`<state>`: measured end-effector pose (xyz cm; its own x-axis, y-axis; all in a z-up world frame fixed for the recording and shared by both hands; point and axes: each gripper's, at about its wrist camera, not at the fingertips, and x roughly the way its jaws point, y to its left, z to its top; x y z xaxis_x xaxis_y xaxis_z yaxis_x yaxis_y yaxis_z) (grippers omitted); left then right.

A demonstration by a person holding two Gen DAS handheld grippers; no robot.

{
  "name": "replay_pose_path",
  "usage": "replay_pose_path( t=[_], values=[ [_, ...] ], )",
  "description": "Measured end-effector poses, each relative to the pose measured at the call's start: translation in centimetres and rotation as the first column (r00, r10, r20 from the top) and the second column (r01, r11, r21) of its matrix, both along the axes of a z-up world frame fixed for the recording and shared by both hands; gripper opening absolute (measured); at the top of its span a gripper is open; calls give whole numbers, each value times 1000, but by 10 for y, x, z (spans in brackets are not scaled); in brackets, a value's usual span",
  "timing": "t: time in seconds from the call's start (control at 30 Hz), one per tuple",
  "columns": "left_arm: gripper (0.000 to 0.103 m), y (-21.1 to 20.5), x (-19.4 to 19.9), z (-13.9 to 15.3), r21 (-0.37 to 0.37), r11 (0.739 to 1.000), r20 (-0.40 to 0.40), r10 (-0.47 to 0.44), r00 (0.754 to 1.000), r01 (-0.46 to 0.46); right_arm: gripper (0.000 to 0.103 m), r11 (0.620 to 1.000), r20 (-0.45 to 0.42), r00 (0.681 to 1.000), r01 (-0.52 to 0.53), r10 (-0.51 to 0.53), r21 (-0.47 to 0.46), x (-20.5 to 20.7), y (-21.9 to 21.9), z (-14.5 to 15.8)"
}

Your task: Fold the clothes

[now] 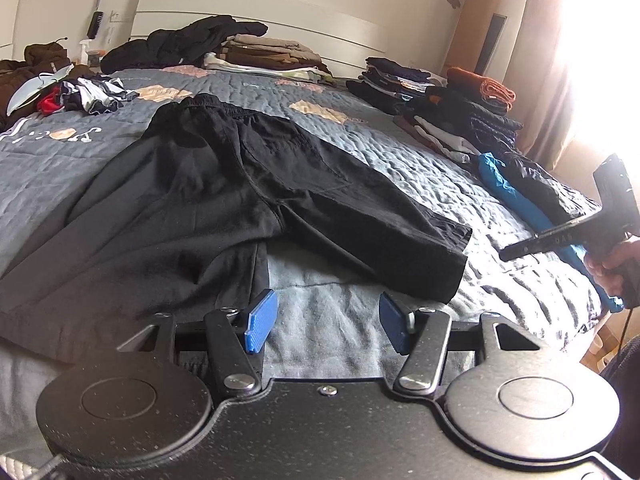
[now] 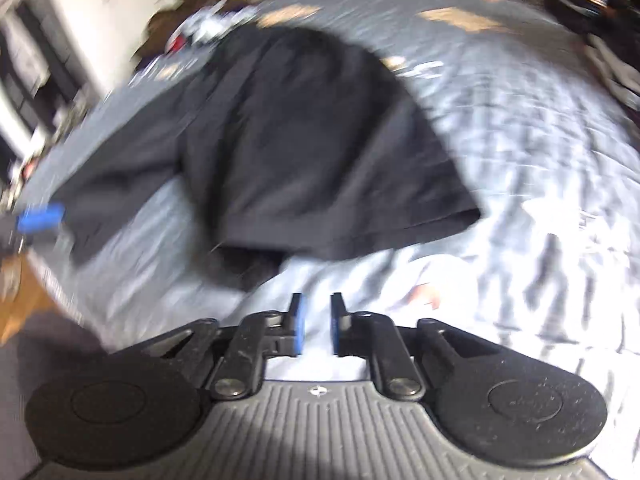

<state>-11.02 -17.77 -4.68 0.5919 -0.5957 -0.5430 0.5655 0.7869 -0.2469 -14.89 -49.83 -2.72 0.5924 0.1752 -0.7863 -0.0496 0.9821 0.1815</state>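
Grey quilted bedspread [image 1: 400, 168] fills both my views, with a white headboard [image 1: 256, 12] at the far edge of the bed. I see black trousers [image 1: 224, 184] spread flat across the middle of the bed, waistband toward the headboard, both leg ends reaching the near edge. Folded stacks [image 1: 452, 108] sit along the right edge, a heap of loose clothes [image 1: 84, 94] lies at the far left corner, and more folded brown pieces [image 1: 272, 54] rest by the headboard. My left gripper [image 1: 328, 326] hangs over the near edge with its blue pads well apart and nothing between them, just beside the left trouser leg. My right gripper [image 2: 316, 326] is over bare bedspread near the right leg end; its pads stand a little apart, empty. That view is blurred.
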Motion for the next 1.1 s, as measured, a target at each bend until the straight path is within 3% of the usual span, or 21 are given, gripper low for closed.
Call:
replay_pose_path(
  t=[0.07,0.17,0.33,0.4,0.5,0.57,0.7,0.83,1.1],
  values=[
    [56,-5,-1,0,0,1000,-7,-15,1000,15,39,996,65,997,49,-44,-79,4,-23,-1],
    [56,-15,-2,1,-3,999,-28,-46,999,46,41,980,91,994,69,-52,-188,16,-43,-16],
    [57,-43,-5,11,-49,993,-32,-112,993,111,41,979,114,992,-32,55,-200,38,-49,-32],
    [58,-57,-9,16,-51,989,-6,-139,990,139,41,978,116,992,-31,56,-207,48,-53,-36],
    [61,-72,-14,21,-63,983,17,-173,985,174,41,991,109,993,-20,35,-130,59,-64,-38],
    [62,-77,-15,21,-68,980,16,-188,982,189,41,986,86,994,-57,70,-154,64,-62,-42],
    [62,-78,-16,15,-64,979,0,-195,981,194,41,920,53,977,-174,206,-352,63,-48,-50],
    [62,-76,-12,9,-60,982,-28,-179,984,177,41,871,58,951,-252,303,-421,55,-46,-52],
    [63,-80,-9,7,-60,983,-40,-177,983,174,41,776,67,914,-298,399,-556,50,-39,-56]
  ],
)
